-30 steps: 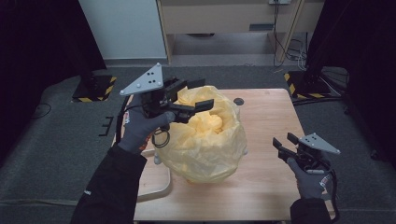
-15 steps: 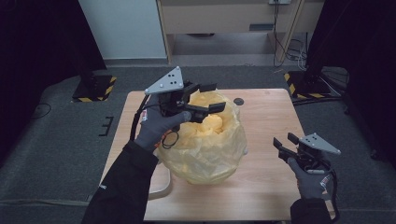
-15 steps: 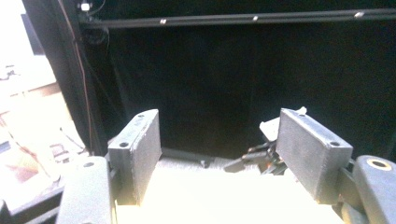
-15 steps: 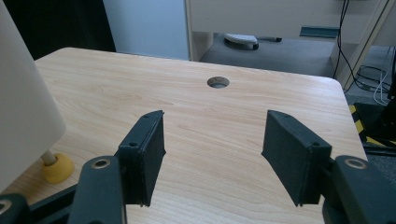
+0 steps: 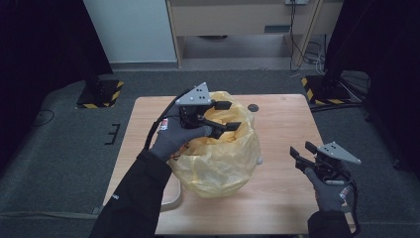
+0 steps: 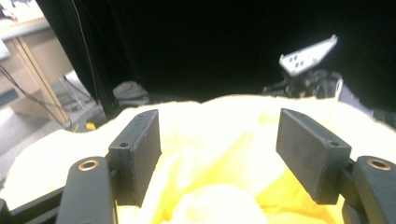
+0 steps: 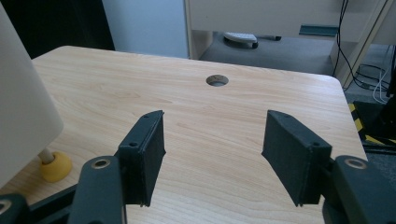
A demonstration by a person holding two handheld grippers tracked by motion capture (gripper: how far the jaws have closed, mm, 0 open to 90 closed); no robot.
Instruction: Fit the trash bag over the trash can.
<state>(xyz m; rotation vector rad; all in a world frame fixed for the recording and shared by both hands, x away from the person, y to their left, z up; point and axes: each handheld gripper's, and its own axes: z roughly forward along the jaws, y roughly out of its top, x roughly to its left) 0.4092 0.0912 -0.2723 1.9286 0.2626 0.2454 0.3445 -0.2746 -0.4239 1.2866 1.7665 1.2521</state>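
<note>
A wooden table (image 5: 277,198) stands on a grey carpet floor (image 5: 64,163). The table top is light wood, and it has a small round hole (image 5: 253,107) near the far edge. Behind the table there is a pale wall panel (image 5: 129,29) and a low desk (image 5: 237,17) with cables hanging beside it. Black curtains (image 5: 39,44) hang on both sides. Two black stands with yellow and black stripes (image 5: 101,91) sit on the floor.

A big yellow plastic bag (image 5: 218,158) sits in the middle of the table. It is puffy and crinkled, and its top is open. In the right gripper view, something white and tall stands on a small yellow foot (image 7: 55,165) on the table, at the left edge.

The left gripper (image 5: 225,116) is right over the open top of the bag. In the left gripper view its two black jaws stand wide apart, with the yellow plastic below and between them. The pads are not pressing on the bag. The left hand (image 5: 176,141) wears a grey glove and reaches in from the left side, with the dark sleeve (image 5: 133,198) slanting up from the bottom.

The right gripper (image 5: 303,156) is well away from the bag, near the right edge of the table. Its jaws are wide apart too, with only bare wood between them. The right hand (image 5: 327,191) holds it low over the table, pointing toward the far side.
</note>
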